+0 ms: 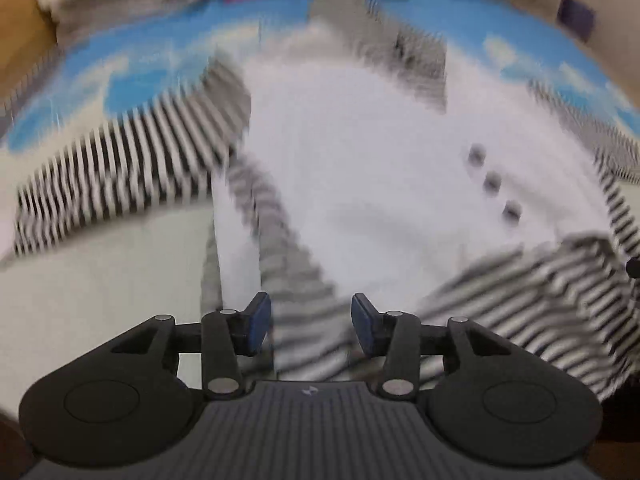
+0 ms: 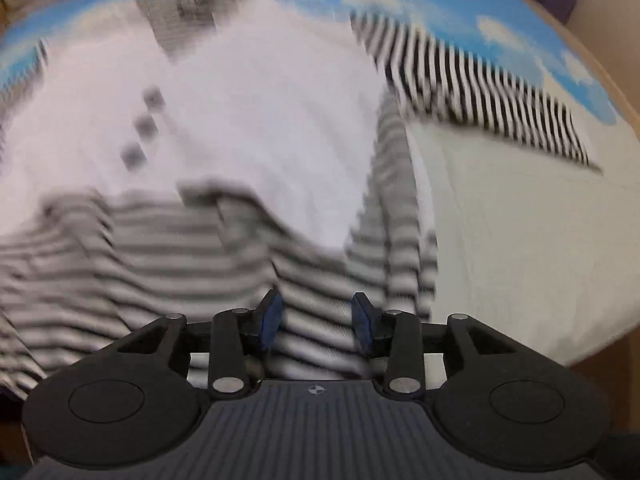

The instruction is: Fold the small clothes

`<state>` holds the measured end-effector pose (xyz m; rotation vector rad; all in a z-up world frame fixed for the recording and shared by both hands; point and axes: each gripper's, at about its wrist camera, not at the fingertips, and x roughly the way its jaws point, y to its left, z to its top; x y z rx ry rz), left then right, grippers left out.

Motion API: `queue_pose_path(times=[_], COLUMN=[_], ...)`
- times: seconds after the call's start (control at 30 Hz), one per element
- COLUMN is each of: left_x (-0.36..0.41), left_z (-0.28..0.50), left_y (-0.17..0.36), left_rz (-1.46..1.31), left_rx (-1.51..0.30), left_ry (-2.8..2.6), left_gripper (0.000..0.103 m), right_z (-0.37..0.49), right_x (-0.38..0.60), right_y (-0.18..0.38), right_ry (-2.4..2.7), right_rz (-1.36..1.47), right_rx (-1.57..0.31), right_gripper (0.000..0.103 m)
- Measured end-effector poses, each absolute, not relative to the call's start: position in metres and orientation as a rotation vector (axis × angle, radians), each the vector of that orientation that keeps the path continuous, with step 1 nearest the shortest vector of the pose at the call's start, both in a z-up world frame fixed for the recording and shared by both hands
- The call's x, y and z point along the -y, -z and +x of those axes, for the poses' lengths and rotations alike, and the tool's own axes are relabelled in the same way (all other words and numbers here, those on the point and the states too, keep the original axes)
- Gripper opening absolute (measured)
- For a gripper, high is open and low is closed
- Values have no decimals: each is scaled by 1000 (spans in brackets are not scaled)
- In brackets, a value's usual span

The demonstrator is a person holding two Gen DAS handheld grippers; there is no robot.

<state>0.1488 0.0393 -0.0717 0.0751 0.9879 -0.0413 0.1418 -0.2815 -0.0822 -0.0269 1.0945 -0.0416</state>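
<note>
the small garment [image 1: 360, 168] lies spread on a table with a pale cloth [image 1: 100, 280] that has a blue sky-and-cloud print at its far part. it has a white body, black-and-white striped sleeves and a striped band at the hem, with three dark buttons [image 1: 492, 180] on the chest. both views are blurred by motion, so fine detail is not sure.

it looks like thin, soft knit: light, limp, with no stiffness, so i judge it will sag and drag when lifted and must be held at two points. the best hold seems the striped hem, where the doubled edge gives a thicker bite.

the left gripper [image 1: 311, 322] has its jaws apart over the hem, and the right gripper [image 2: 316, 320] stands the same way, released; striped fabric shows between the pads in both, but i cannot tell if it touches them.

the long axis of the body runs from the hem, near the cameras, away to the collar [image 1: 348, 0] at the far side. one sleeve [image 2: 480, 92] points sideways and away.
</note>
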Motion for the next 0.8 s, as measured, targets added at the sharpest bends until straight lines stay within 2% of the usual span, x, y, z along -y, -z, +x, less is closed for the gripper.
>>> queue_pose_path(times=[0.07,0.2,0.27,0.37,0.57,0.8], left_x=[-39,-40,-38,-37,-42,-74], left_z=[151,150,149,148,150,200], left_y=[57,32,15,-4,-38,-83], left_rz=[67,41,44,58,63,32], left_rx=[-913,-776,-699,-576,-417,-447], left_ry=[30,-5,-28,-62,-133,-165], left_gripper=[59,67,75,81,82,82], right_z=[139,150,157,175,198,207], right_x=[282,285,288,297,315,297], right_y=[62,13,-11,-31,-21,-4], right_ry=[9,-46,-64,-77,-49,-65], right_rz=[-9,-2,-10,-25,-1,43], right_rx=[-978,-756,-661,-573,-543,-574], right_gripper=[41,45,51,56,56,56])
